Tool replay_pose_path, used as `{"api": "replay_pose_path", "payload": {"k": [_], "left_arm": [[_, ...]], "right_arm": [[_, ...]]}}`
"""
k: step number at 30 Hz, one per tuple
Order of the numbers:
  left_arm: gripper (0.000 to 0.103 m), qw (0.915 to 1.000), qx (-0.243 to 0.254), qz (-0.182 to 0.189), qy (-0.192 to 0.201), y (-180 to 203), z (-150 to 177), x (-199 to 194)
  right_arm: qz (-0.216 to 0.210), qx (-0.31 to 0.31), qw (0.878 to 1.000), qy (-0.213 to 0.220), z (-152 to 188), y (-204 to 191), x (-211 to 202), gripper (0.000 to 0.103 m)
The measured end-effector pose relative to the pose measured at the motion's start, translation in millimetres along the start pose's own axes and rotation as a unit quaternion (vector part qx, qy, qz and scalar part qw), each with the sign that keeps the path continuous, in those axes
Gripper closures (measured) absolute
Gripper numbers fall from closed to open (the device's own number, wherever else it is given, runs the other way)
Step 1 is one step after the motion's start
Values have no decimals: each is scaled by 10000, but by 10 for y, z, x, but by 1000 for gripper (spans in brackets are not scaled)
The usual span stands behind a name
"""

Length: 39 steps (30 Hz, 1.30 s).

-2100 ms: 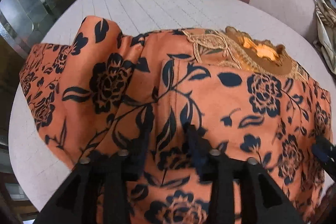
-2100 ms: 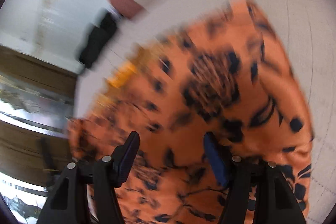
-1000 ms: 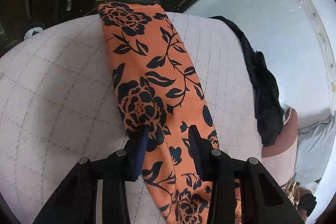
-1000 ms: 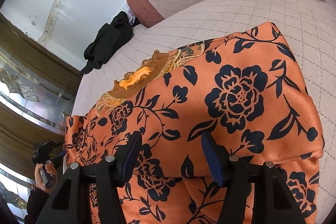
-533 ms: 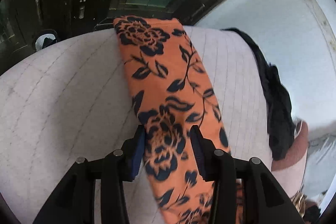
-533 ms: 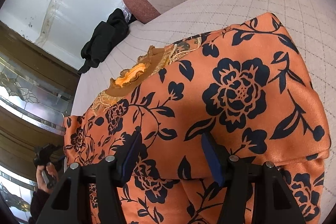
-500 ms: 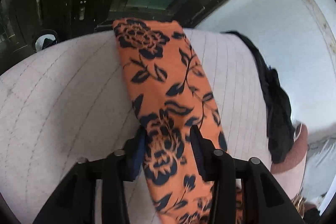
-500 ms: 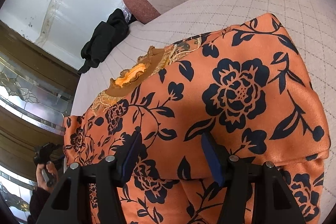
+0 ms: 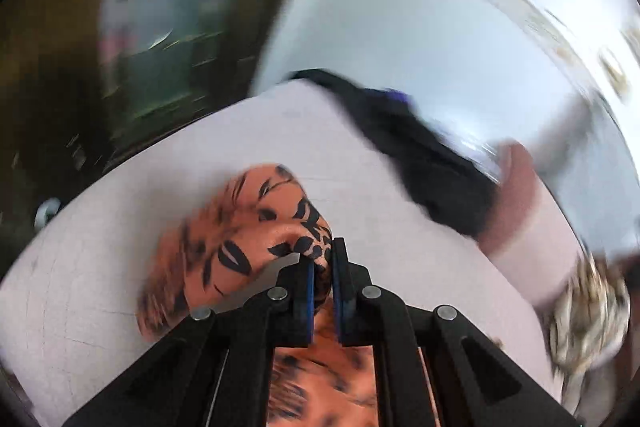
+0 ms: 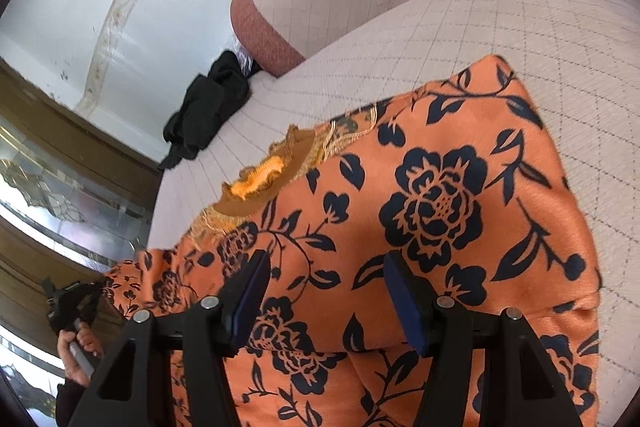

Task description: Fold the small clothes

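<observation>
Orange satin garment with black rose print [image 10: 436, 211], lying on the quilted pale-pink bed [image 10: 500, 19], looks light, limp and slippery, best held by a hem or sleeve end, as the left claw [image 9: 323, 267] pinches at 9 o'clock while the right claw [image 10: 328, 291] hovers spread.

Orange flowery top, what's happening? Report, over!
Left gripper shut on the sleeve of the orange floral top. Right gripper open, poised above the top's folded body. Black garment lies apart near the cushion's far edge, not in the way.
</observation>
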<state>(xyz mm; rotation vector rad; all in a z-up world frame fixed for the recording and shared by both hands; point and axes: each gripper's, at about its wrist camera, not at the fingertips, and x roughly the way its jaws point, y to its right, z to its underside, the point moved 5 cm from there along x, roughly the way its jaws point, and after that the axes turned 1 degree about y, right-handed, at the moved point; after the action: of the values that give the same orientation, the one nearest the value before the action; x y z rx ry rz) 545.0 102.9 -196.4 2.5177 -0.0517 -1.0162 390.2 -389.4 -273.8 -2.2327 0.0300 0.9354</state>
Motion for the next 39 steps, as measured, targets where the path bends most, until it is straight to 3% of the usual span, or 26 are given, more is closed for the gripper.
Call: {"api": "replay_pose_path", "payload": {"k": [5,8,11,13,15,18,19,21,25,28,32,34,39], "left_arm": [[96,9894,1341,520,-217,1220,390,-210],[96,9743,2062,832,-349,1924,828,-274],[92,9516,2820,862,-868,2510,1453,-166],[76,9301,3278,912,-1384,2739,2009,-93],[39,9127,3628,903,-1649,2827,2547,-98],[36,9014,3951,751,-1607,2716,3085,-143],[36,9022,3941,684,-1615,2613,3162,-146],[36,9160,3642,575,-1580,2388,3102,-152],[36,9629,2524,456,-833,1757,2550,-316],[31,9849,1720,-159,-118,1331,2104,-273],[31,9886,1193,-877,-261,840,1963,111],[31,9800,1012,-1389,-1008,622,2098,403],[30,9768,1198,-1490,-962,643,2027,400]], "right_arm": [[-128,272,9992,257,-129,72,-191,40],[-217,511,9975,429,-229,164,-329,40],[-346,779,9948,555,-325,275,-451,40],[-406,961,9925,633,-397,366,-537,40],[-431,1149,9899,713,-457,447,-605,40],[-501,1448,9853,757,-525,581,-683,37],[-503,1503,9845,755,-538,614,-700,36],[-499,1500,9846,746,-536,632,-719,36],[-422,1213,9893,693,-513,523,-716,36],[-368,783,9947,551,-440,295,-622,36],[-170,-123,9993,315,-235,-126,-415,36],[-134,-668,9976,138,-83,-351,-295,36],[97,-1760,9843,-62,227,-771,5,36]]}}
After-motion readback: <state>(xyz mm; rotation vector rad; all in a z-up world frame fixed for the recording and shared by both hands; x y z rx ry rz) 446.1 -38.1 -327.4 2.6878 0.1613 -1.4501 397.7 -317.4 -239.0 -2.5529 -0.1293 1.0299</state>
